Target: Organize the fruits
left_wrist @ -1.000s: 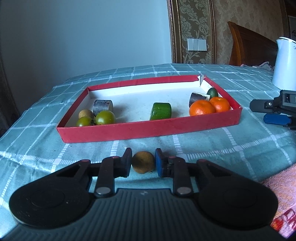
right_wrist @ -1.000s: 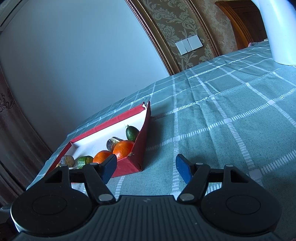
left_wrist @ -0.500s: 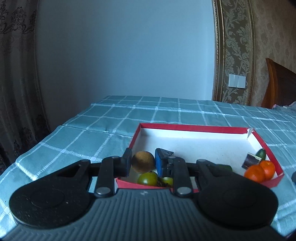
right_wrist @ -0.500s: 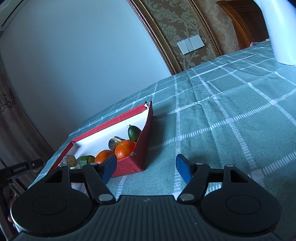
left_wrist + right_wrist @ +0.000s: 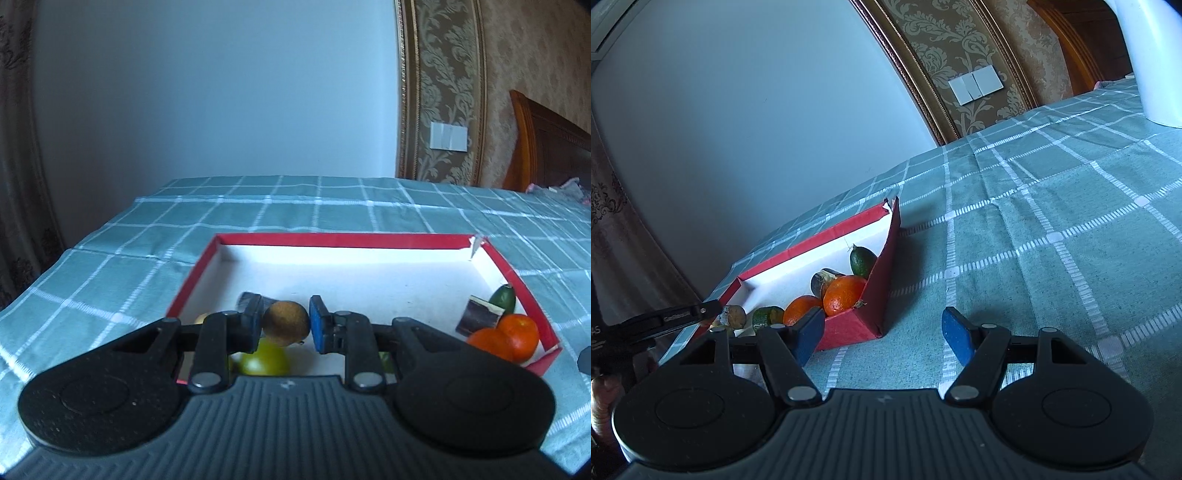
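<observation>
The left gripper (image 5: 286, 326) pinches a small round brown fruit (image 5: 286, 322) between its blue pads and holds it above the near left part of a red box (image 5: 332, 239) with a white inside, which lies on a table covered by a teal checked cloth (image 5: 110, 280). Right below the held fruit sits a green tomato (image 5: 264, 356), with a dark cylindrical piece (image 5: 247, 298) just beyond the left finger. At the right end of the box, two oranges (image 5: 517, 332) touch each other in the near corner, with another dark cut piece (image 5: 476, 317) and a small green fruit (image 5: 503, 298) just behind them. The right gripper (image 5: 882, 332) is spread with nothing between its pads, low over the cloth just beside the box's near right corner. From this side the left gripper's tip shows at the far left, the brown fruit (image 5: 735, 315) at its end above the box. A white kettle (image 5: 1148, 59) stands far to the right on the cloth, and a light switch (image 5: 975, 86) is on the patterned wall.
</observation>
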Tool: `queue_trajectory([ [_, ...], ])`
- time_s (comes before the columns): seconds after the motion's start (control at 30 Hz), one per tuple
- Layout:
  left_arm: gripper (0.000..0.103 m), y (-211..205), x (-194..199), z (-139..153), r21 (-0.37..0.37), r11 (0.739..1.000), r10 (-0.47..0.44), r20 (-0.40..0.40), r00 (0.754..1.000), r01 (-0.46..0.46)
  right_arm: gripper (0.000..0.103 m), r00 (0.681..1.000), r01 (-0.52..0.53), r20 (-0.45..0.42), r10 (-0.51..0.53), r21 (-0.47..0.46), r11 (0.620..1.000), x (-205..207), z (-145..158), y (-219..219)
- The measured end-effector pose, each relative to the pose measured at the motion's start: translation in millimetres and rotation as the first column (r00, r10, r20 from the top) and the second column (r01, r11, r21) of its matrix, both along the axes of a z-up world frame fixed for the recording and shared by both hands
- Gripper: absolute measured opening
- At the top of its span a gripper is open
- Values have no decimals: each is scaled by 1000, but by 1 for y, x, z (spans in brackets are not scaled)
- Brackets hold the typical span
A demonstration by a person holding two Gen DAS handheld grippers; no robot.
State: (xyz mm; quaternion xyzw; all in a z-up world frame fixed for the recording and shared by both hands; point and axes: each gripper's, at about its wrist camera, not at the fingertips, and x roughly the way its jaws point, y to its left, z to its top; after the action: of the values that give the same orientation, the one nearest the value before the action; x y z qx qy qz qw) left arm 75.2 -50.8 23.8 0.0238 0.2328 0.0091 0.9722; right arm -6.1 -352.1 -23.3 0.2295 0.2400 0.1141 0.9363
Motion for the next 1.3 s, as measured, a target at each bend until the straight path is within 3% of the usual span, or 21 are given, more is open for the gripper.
queue_trajectory([
  [0.4,24,-16,24,-11,46,999,19,-31,999,-17,70,1000,-10,1,10,3,1000,0,0,0],
  [0.77,25,-18,17,-15,17,999,-27,-42,999,28,70,1000,-9,1,9,3,1000,0,0,0],
  [0.97,33,-19,16,-16,14,999,-30,-48,998,31,70,1000,-8,0,8,3,1000,0,-1,0],
  [1.17,59,-16,2,-10,-18,999,-39,-38,999,38,70,1000,-6,4,6,3,1000,0,-1,0],
  [1.23,90,-17,-11,-5,-8,1000,-29,-3,1000,29,70,1000,-6,9,6,4,1000,-1,-1,-1],
  [1.3,97,-18,-26,2,12,1000,-26,50,998,26,70,1000,-5,10,5,3,1000,-1,-1,-1],
])
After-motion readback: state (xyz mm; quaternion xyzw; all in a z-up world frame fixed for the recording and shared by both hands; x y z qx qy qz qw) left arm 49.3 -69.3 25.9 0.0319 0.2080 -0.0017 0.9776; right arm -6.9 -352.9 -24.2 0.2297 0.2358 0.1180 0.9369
